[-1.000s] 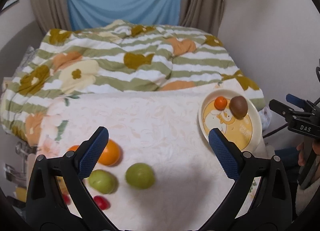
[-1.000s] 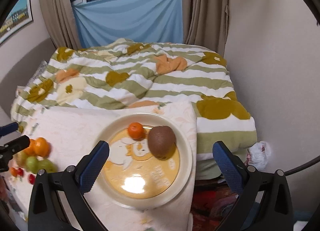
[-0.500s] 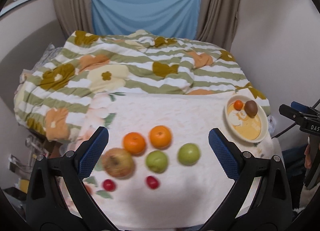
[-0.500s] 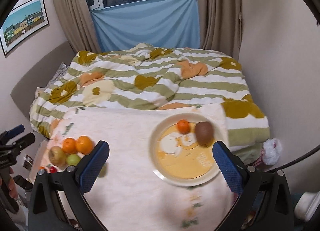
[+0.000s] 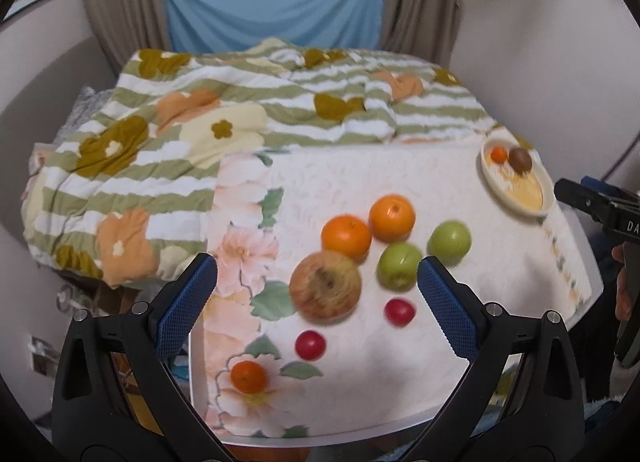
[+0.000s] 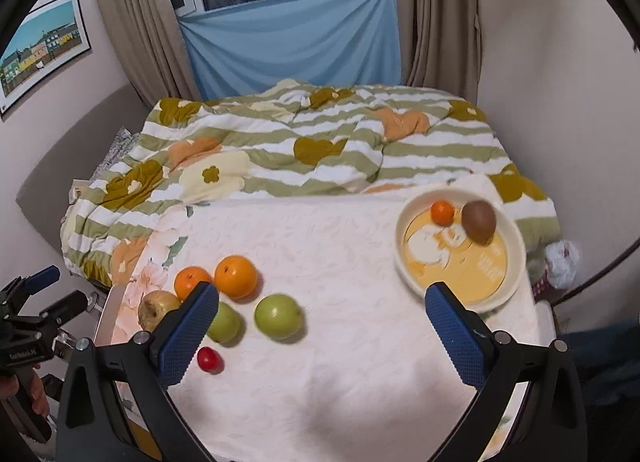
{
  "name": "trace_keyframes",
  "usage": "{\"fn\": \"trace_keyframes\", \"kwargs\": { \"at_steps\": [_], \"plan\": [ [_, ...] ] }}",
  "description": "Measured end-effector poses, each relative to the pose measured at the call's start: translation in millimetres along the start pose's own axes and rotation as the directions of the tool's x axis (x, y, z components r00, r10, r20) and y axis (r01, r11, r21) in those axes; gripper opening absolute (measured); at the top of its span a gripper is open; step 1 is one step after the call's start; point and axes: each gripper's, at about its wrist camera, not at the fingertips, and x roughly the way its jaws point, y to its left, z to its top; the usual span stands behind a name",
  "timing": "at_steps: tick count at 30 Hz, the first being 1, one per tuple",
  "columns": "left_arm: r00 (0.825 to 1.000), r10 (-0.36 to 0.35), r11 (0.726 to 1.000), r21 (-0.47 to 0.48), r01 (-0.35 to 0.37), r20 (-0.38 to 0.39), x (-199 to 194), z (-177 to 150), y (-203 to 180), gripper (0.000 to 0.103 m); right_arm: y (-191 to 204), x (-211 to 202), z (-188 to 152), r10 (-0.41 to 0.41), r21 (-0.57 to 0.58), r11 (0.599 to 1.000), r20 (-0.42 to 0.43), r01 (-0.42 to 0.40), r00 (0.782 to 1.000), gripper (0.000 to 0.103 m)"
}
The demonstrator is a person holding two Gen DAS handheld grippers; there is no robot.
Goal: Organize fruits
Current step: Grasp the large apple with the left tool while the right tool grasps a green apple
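A loose cluster of fruit lies on the white cloth: two oranges (image 5: 346, 236) (image 5: 392, 218), two green fruits (image 5: 400, 271) (image 5: 449, 242), a brownish apple (image 5: 325, 285), two small red fruits (image 5: 398, 311) (image 5: 309, 345) and a small tangerine (image 5: 249, 376). A cream plate (image 5: 528, 192) at the far right holds a tangerine (image 5: 498, 154) and a kiwi (image 5: 520, 160). My left gripper (image 5: 316, 266) hangs open and empty above the apple. My right gripper (image 6: 320, 294) is open and empty over the cloth, between the green fruit (image 6: 278, 316) and the plate (image 6: 464, 274).
The table's floral cloth (image 5: 360, 182) ends at a near edge and a left edge. Behind it lies a bed with a striped flowered quilt (image 6: 320, 150). A wall stands close on the right, and a white bag (image 6: 562, 264) sits beside the plate's corner.
Both grippers have drawn back and up from the table. The left view has swung left onto the fruit cluster. The plate has slid to the right in the right view. Both stay open.
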Motion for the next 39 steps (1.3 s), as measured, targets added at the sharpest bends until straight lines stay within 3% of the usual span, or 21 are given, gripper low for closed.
{"fn": "trace_keyframes", "kwargs": {
  "at_steps": [8, 15, 25, 28, 33, 35, 37, 39],
  "plan": [
    [0.994, -0.071, 0.992, 0.1, 0.079, -0.085, 46.2, -16.8, 13.3, 0.103, 23.6, 30.6, -32.1, -0.079, 0.034, 0.996, -0.048, 0.08, 0.996, 0.103],
    [0.987, -0.088, 0.988, 0.116, 0.105, -0.138, 85.6, -34.9, 9.2, 0.103, 31.7, 66.9, -57.7, -0.093, 0.008, 0.996, -0.087, 0.094, 0.992, 0.103],
    [0.98, -0.102, 0.982, 0.138, 0.126, -0.17, 131.6, -43.3, -5.8, 0.103, 41.1, 107.4, -59.1, -0.11, -0.109, 0.989, -0.102, 0.099, 0.989, 0.102],
    [0.979, -0.099, 0.983, 0.135, 0.124, -0.176, 138.6, -42.2, -6.0, 0.103, 41.9, 115.9, -58.5, -0.094, -0.105, 0.991, -0.12, 0.082, 0.988, 0.098],
    [0.973, -0.107, 0.983, 0.128, 0.135, -0.206, 148.6, -40.5, -5.4, 0.085, 44.1, 126.9, -56.7, -0.088, -0.119, 0.99, -0.138, 0.072, 0.987, 0.097],
    [0.966, -0.134, 0.979, 0.12, 0.163, -0.223, 152.1, -41.5, -5.5, 0.082, 46.0, 130.4, -56.5, -0.093, -0.131, 0.989, -0.146, 0.074, 0.985, 0.093],
    [0.965, -0.13, 0.979, 0.126, 0.161, -0.228, 152.1, -41.0, -5.9, 0.081, 46.6, 134.9, -56.2, -0.091, -0.138, 0.988, -0.166, 0.068, 0.982, 0.078],
    [0.963, -0.132, 0.98, 0.118, 0.163, -0.233, 152.2, -40.5, -5.1, 0.081, 46.5, 139.3, -56.1, -0.081, -0.138, 0.989, -0.184, 0.056, 0.98, 0.075]
  ]
}}
